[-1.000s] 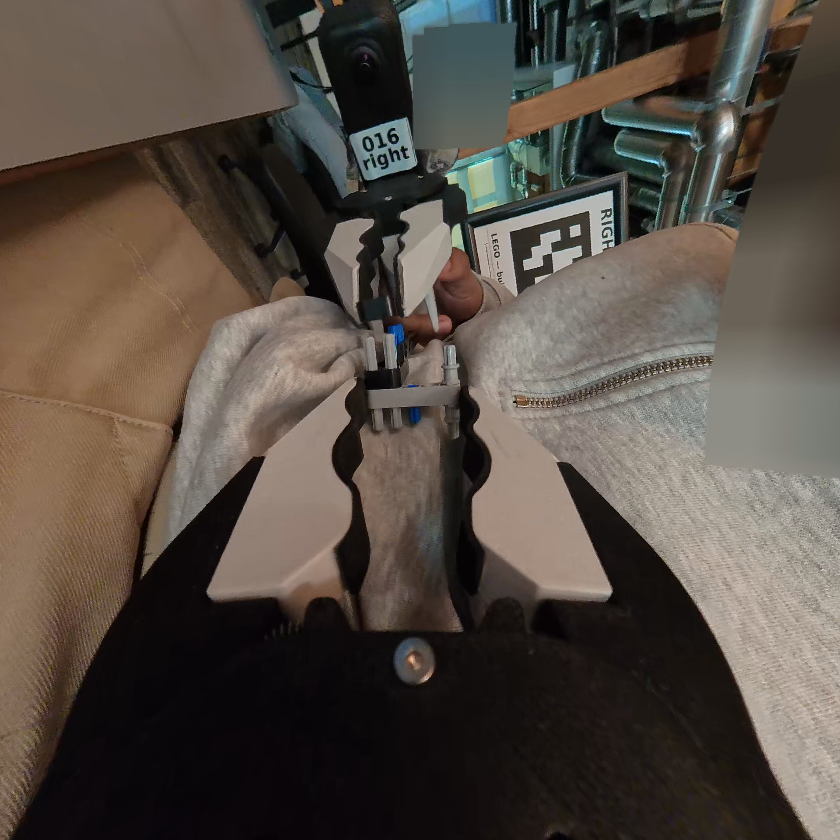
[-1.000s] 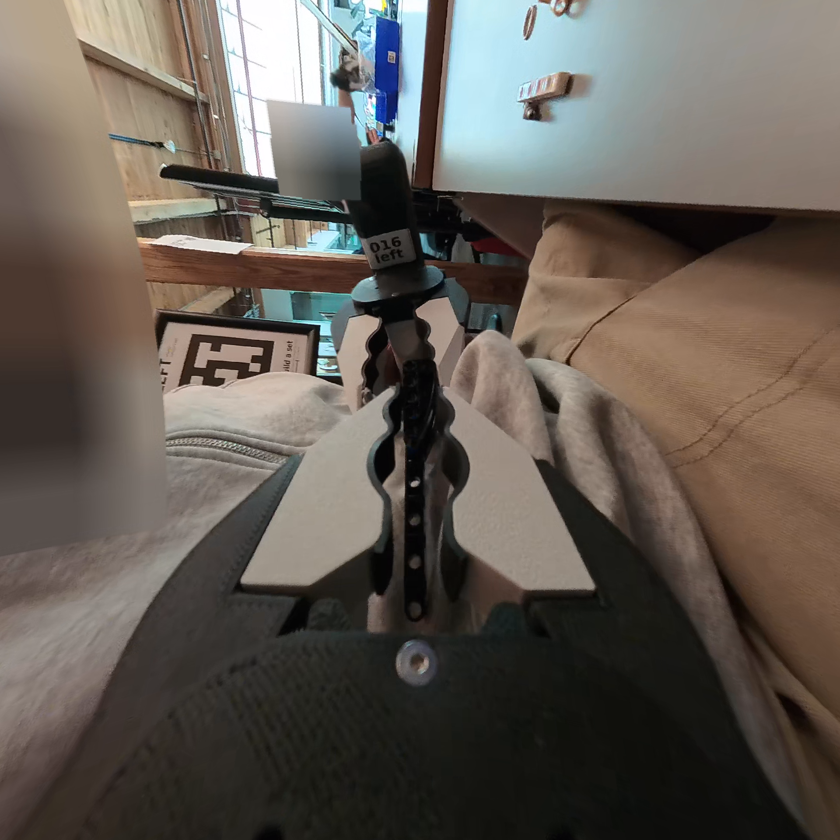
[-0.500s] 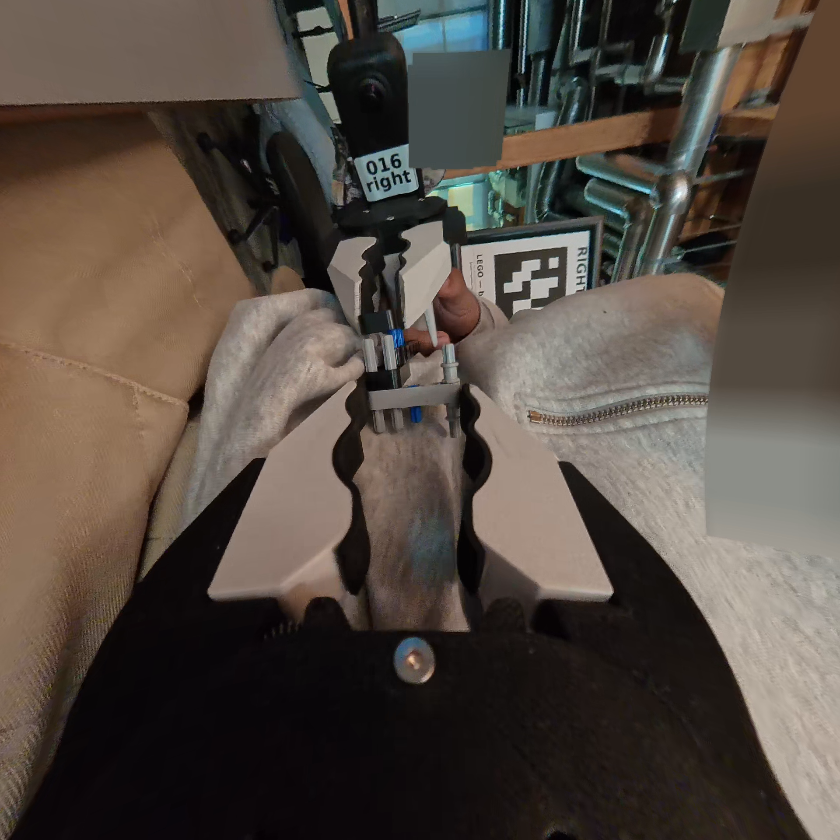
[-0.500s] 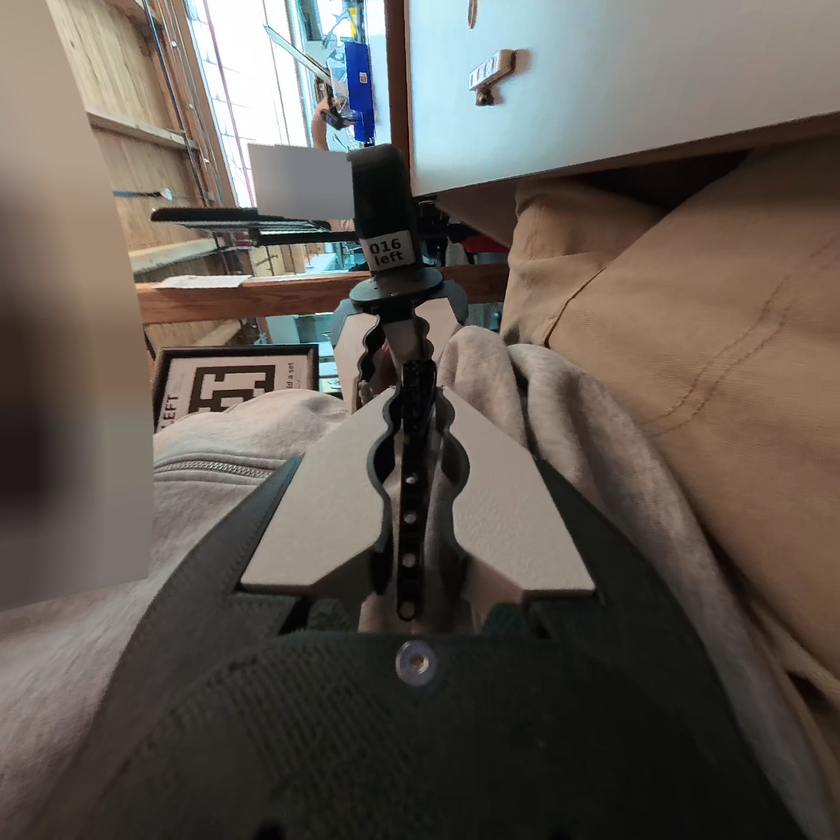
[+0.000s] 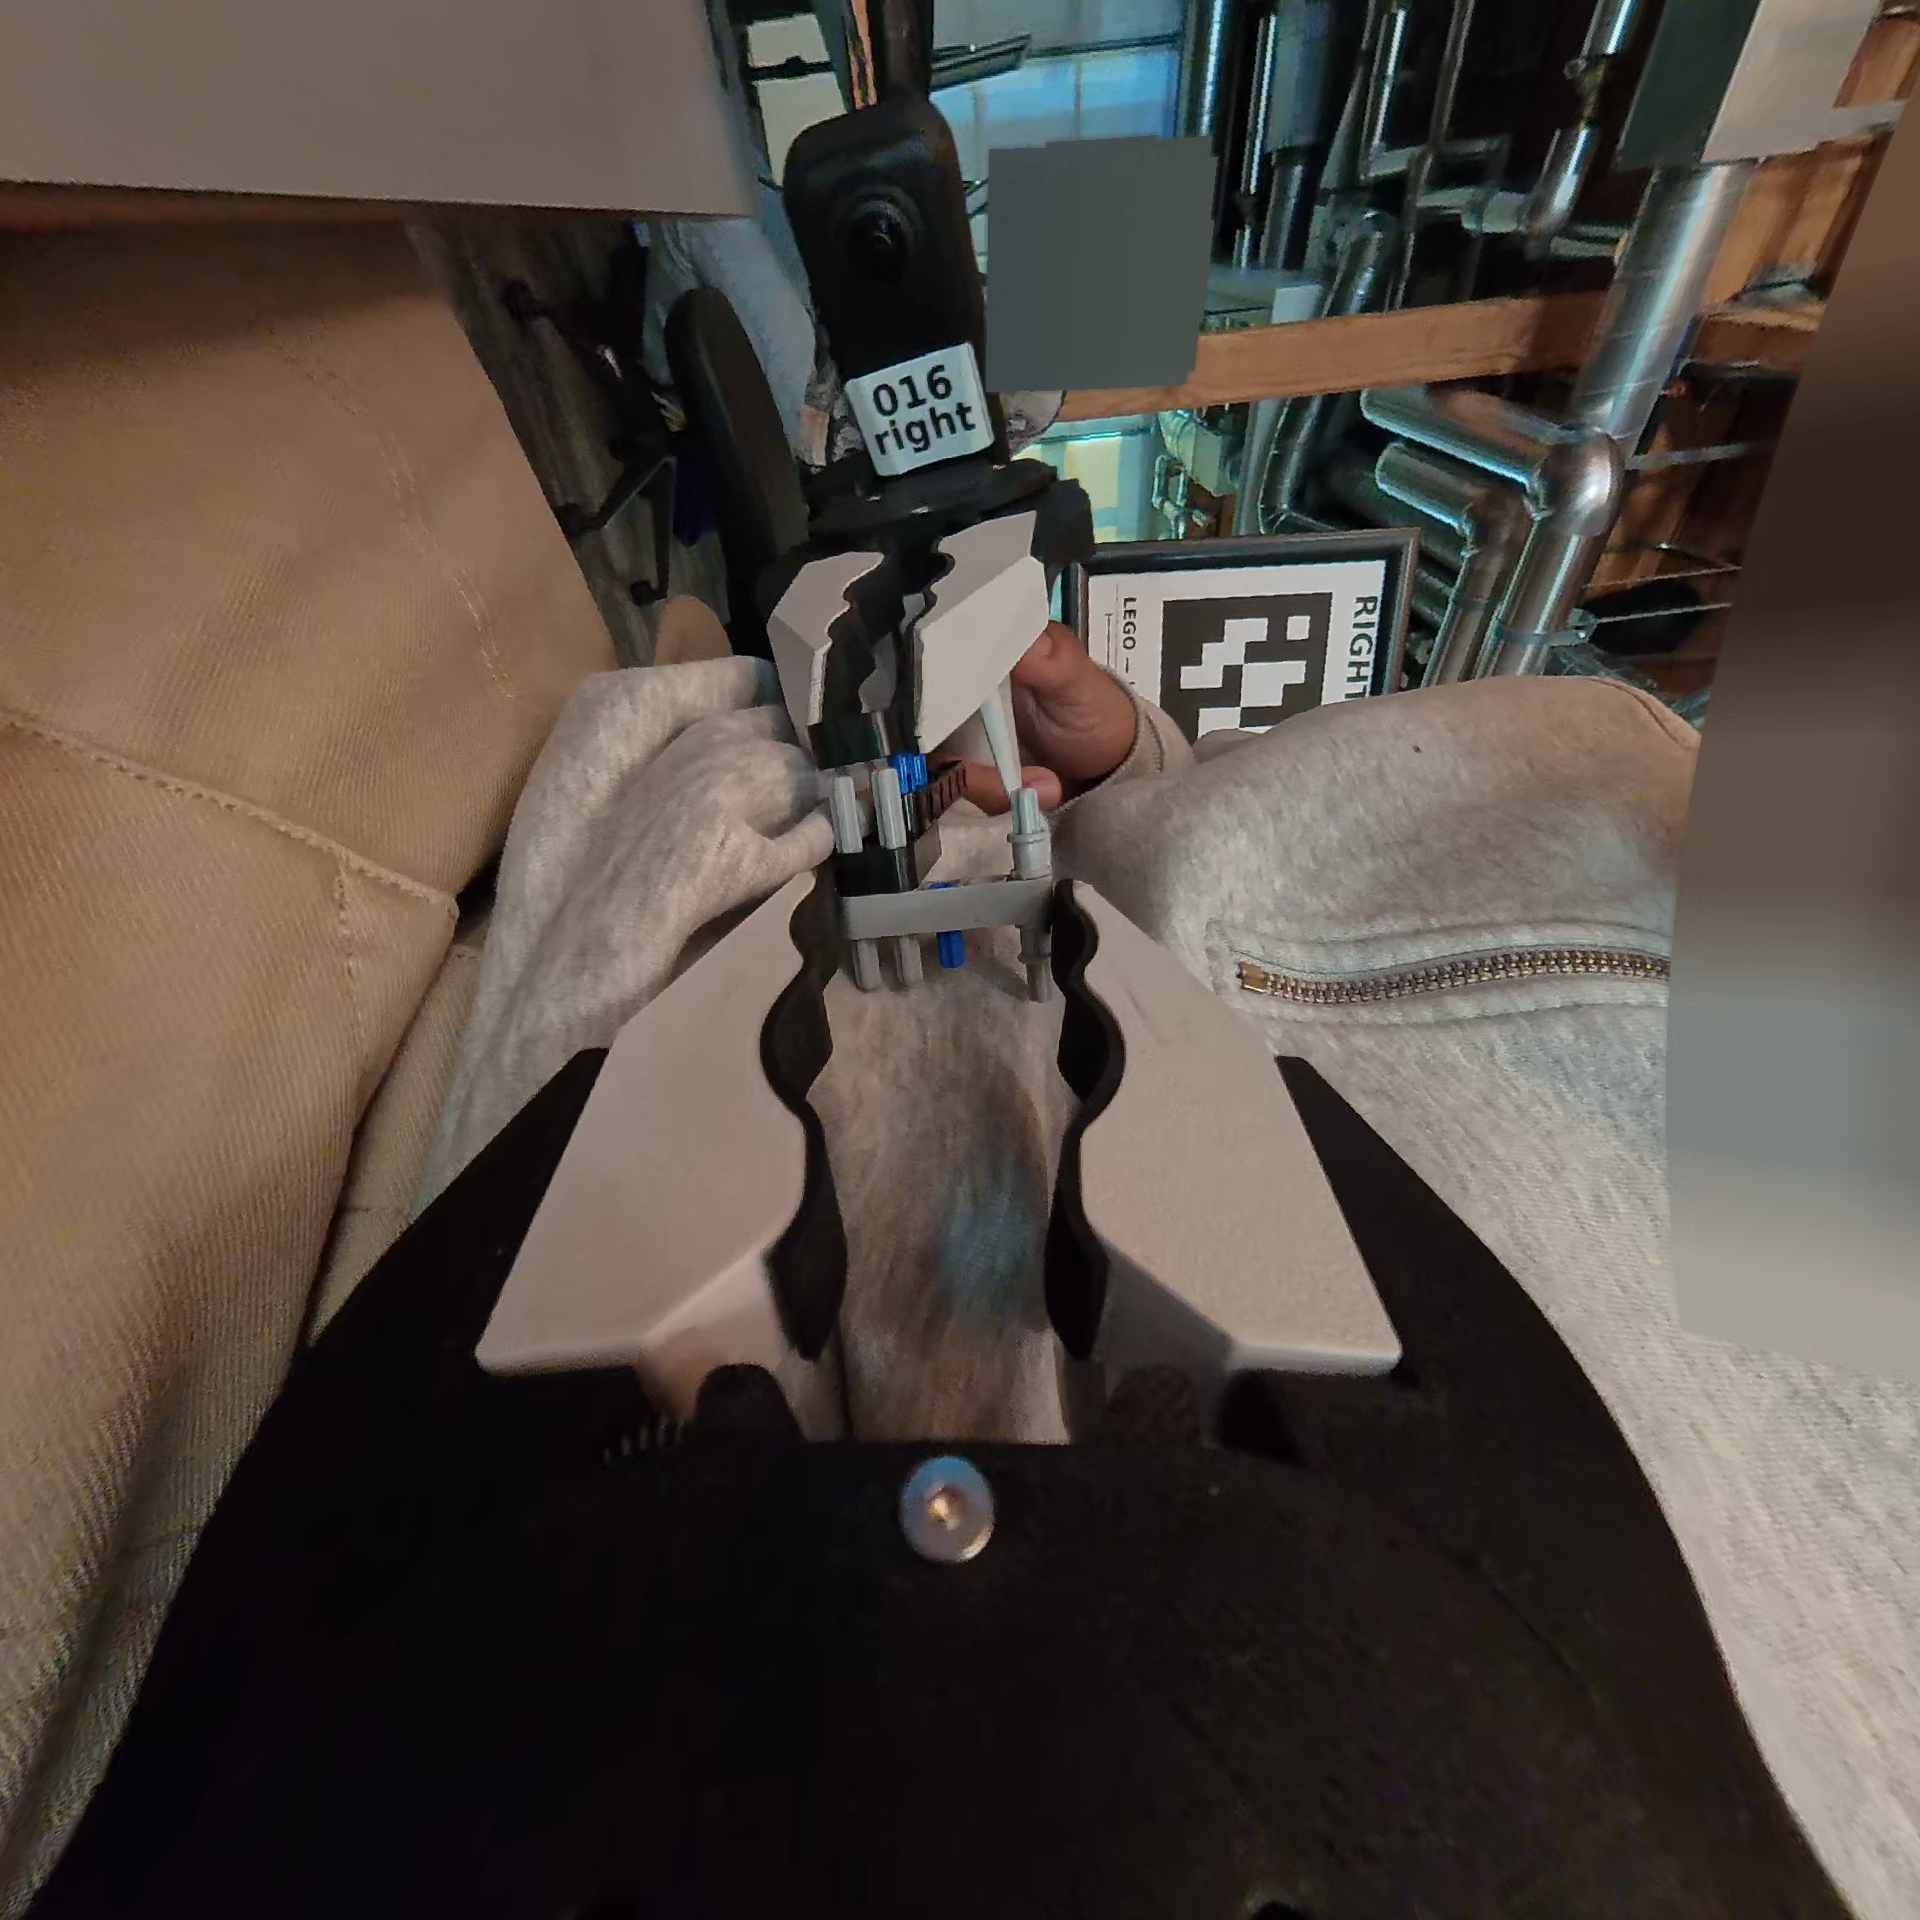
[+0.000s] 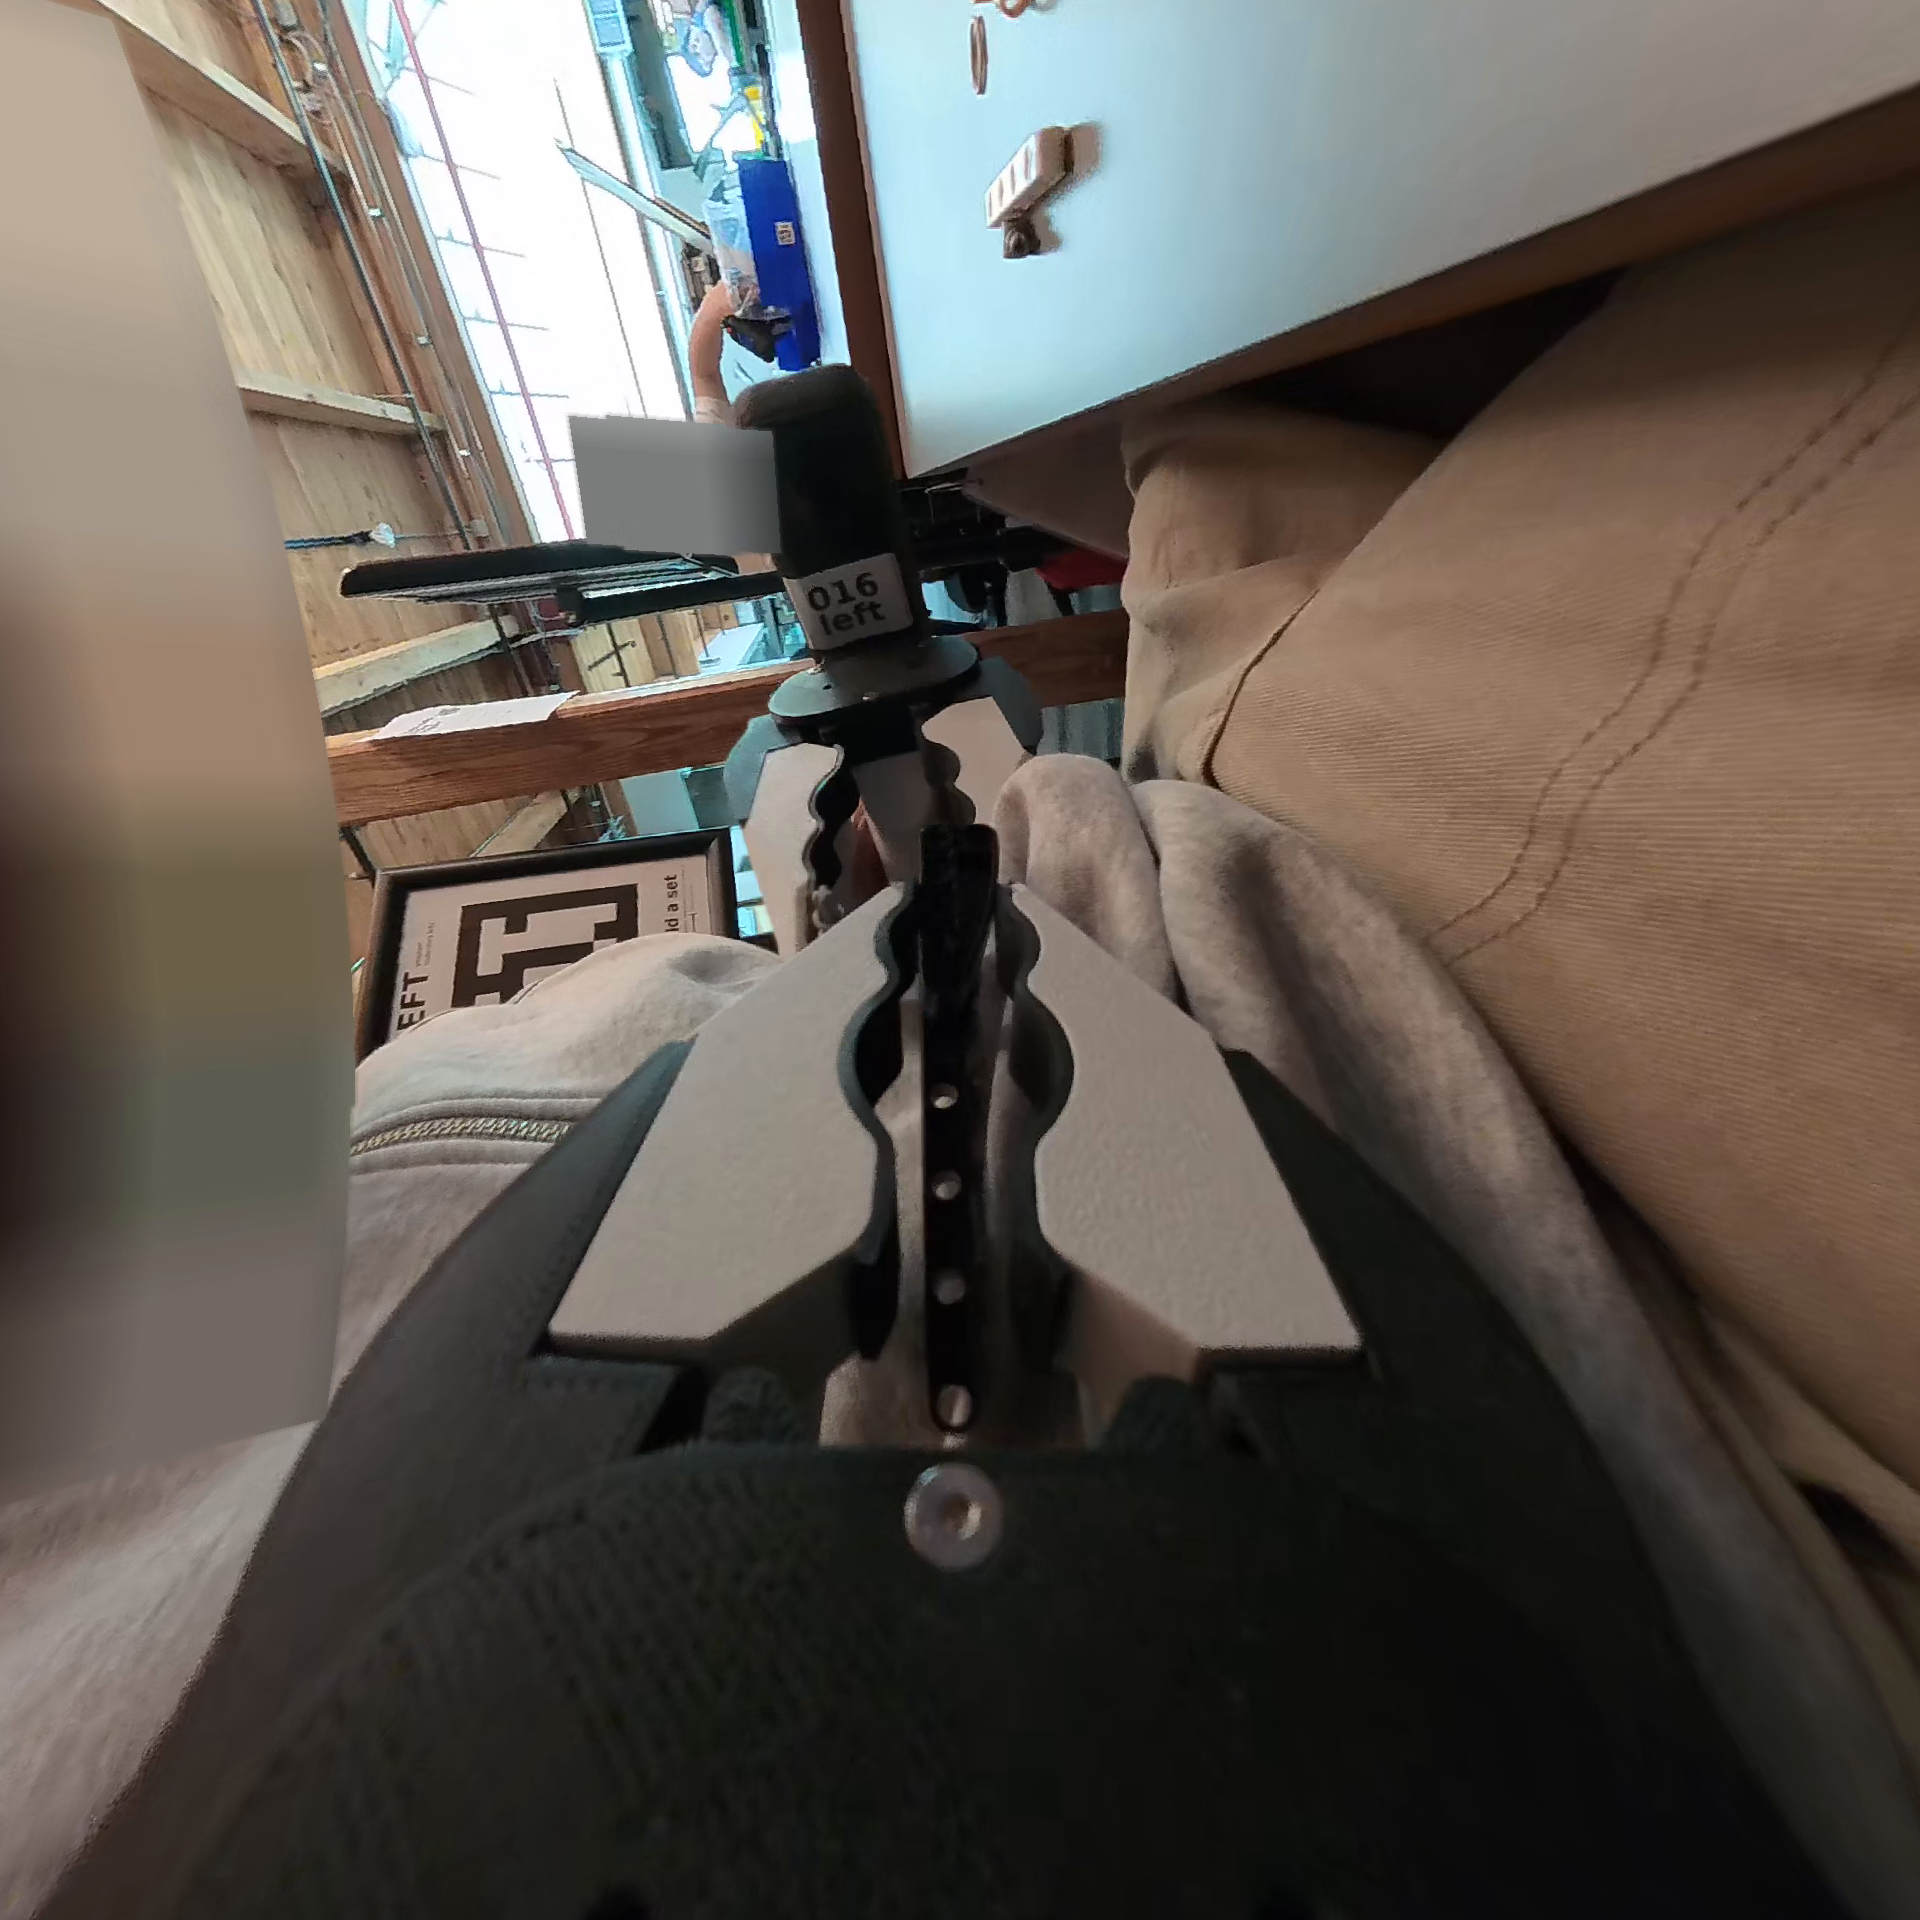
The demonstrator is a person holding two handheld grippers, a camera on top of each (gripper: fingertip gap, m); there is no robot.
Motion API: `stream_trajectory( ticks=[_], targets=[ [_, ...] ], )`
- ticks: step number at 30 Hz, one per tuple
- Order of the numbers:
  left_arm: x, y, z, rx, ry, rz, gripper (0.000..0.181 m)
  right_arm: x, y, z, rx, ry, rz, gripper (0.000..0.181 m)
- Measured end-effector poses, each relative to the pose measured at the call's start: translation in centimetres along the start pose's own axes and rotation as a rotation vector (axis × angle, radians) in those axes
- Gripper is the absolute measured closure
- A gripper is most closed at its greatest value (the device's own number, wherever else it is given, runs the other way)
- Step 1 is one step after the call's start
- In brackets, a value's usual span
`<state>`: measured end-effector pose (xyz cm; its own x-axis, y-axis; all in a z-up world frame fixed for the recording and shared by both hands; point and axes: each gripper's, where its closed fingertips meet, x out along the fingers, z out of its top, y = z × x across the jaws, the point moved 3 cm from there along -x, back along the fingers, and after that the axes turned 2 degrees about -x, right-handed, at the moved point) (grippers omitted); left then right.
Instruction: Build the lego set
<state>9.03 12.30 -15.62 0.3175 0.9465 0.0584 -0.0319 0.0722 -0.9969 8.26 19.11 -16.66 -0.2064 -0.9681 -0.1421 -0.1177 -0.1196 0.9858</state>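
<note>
In the left wrist view my left gripper (image 5: 940, 906) is shut on a small grey lego assembly (image 5: 935, 904), a grey beam with grey and blue pins through it. My right gripper (image 5: 878, 727) faces it from straight ahead. It is shut on a long black lego beam (image 5: 868, 831) whose end meets the left side of the grey assembly. In the right wrist view my right gripper (image 6: 956, 906) clamps the black holed beam (image 6: 948, 1143) edge-on. My left gripper (image 6: 883, 862) is just beyond its tip, and the joint is hidden there.
Both grippers hover over a person's lap: a grey zip sweatshirt (image 5: 1403, 935) and tan trousers (image 5: 208, 831). A hand (image 5: 1070, 707) is behind the right gripper. A framed marker card (image 5: 1247, 634), a table underside (image 6: 1247, 208), a wooden rail (image 6: 540, 748) and metal pipes (image 5: 1507, 499) surround them. Only a small space, under 4 cm, lies between the two pairs of fingers.
Both grippers have tilted together, so the background has shifted in both views. The black beam has closed in on the grey assembly and now touches it. Both grips are unchanged.
</note>
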Motion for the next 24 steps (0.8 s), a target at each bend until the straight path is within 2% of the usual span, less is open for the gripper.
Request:
stream_trajectory(
  ticks=[1,14,24],
  targets=[
    [0.0,0.0,0.0,-0.004,0.0,0.004,0.143,0.0,0.0,0.0,-0.004,-0.001,-0.011,0.169],
    [0.2,0.3,0.5,-0.105,-0.029,-0.016,0.144,-0.2,-0.3,0.2,-0.051,-0.024,-0.035,0.169],
    [0.6,-0.1,-0.6,0.009,-0.018,0.063,0.144,-0.3,0.0,-1.0,-0.103,0.015,-0.08,0.168]
  ],
)
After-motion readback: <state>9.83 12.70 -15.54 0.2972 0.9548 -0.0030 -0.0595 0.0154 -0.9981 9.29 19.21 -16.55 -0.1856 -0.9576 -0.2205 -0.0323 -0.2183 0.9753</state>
